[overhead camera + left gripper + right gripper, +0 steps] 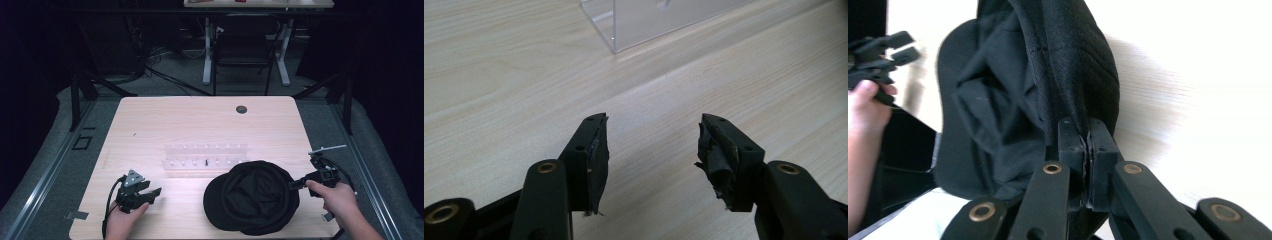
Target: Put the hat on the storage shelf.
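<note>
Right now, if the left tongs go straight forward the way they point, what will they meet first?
Probably the clear acrylic rack. The left tongs are open over bare table, and the rack's near corner stands ahead, slightly left of their line. Depth is unclear, so they might just pass its corner.

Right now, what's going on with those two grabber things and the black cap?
Left gripper open over bare table. Right gripper shut on black cap rim. Clear rack sits just behind the cap.

In the left gripper view the clear rack [659, 20] is cut off at 12 o'clock, while in the right gripper view the black cap [1038, 90] runs past 12 o'clock and the left gripper [883, 52] blurs at 9 o'clock.
</note>
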Demonstrator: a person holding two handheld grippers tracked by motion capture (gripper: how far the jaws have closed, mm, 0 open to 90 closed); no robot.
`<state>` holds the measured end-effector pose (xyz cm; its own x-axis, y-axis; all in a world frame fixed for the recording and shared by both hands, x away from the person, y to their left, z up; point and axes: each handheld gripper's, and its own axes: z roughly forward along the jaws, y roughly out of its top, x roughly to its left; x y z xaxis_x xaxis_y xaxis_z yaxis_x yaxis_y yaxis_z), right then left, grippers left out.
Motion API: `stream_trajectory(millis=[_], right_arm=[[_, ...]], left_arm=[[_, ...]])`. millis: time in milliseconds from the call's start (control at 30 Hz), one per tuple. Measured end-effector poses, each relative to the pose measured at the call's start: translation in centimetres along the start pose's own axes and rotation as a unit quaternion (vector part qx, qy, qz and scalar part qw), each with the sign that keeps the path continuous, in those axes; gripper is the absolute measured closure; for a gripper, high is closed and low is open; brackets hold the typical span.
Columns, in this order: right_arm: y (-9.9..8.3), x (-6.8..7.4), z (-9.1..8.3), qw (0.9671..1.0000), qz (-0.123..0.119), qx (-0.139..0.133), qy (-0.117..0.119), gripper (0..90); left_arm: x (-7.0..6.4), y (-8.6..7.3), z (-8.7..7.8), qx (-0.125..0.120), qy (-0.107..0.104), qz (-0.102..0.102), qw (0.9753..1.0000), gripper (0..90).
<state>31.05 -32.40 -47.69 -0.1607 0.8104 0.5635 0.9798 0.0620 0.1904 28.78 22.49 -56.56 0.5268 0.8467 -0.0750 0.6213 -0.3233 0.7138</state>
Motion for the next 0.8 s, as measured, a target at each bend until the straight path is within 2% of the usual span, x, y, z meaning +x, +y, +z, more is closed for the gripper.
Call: stream_trajectory(millis=[33, 67, 133, 233, 367, 467, 533, 667, 800], right_arm=[[0.0, 0.0, 0.0, 1.0000, 0.000, 0.000, 0.000, 88.6], [0.0, 0.0, -0.1, 0.9999, -0.003, -0.003, 0.016, 88.6], [0.0, 0.5, -0.5, 0.9996, -0.004, -0.006, 0.026, 88.6], [0.0, 0.8, -0.9, 0.9995, -0.007, -0.005, 0.031, 88.6], [-0.1, 1.6, -1.5, 0.9983, -0.008, -0.022, 0.054, 88.6], [-0.1, 1.9, -1.8, 0.9978, -0.016, -0.019, 0.062, 88.6], [-0.1, 2.3, -1.9, 0.9969, -0.012, -0.026, 0.073, 88.6], [0.0, 3.2, -2.3, 0.9938, -0.023, -0.027, 0.105, 88.7], [0.1, 3.7, -2.5, 0.9915, -0.027, -0.033, 0.123, 88.7]], left_arm=[[0.0, 0.0, 0.0, 0.000, 0.000, 0.000, 1.0000, 45.9], [0.0, 0.0, 0.0, -0.001, 0.001, -0.001, 1.0000, 46.0], [0.0, 0.0, 0.0, -0.001, 0.001, -0.001, 1.0000, 45.9], [0.0, 0.0, 0.0, 0.000, 0.002, -0.001, 1.0000, 45.9], [0.0, 0.0, 0.1, 0.000, 0.002, 0.000, 1.0000, 45.9], [0.0, 0.0, 0.0, 0.003, 0.002, 0.001, 1.0000, 45.9], [0.0, 0.0, 0.0, 0.003, 0.002, 0.001, 1.0000, 45.9], [0.0, 0.0, 0.1, 0.003, 0.003, 0.001, 1.0000, 45.9], [0.0, 0.0, 0.1, -0.001, 0.003, -0.002, 1.0000, 46.0]])
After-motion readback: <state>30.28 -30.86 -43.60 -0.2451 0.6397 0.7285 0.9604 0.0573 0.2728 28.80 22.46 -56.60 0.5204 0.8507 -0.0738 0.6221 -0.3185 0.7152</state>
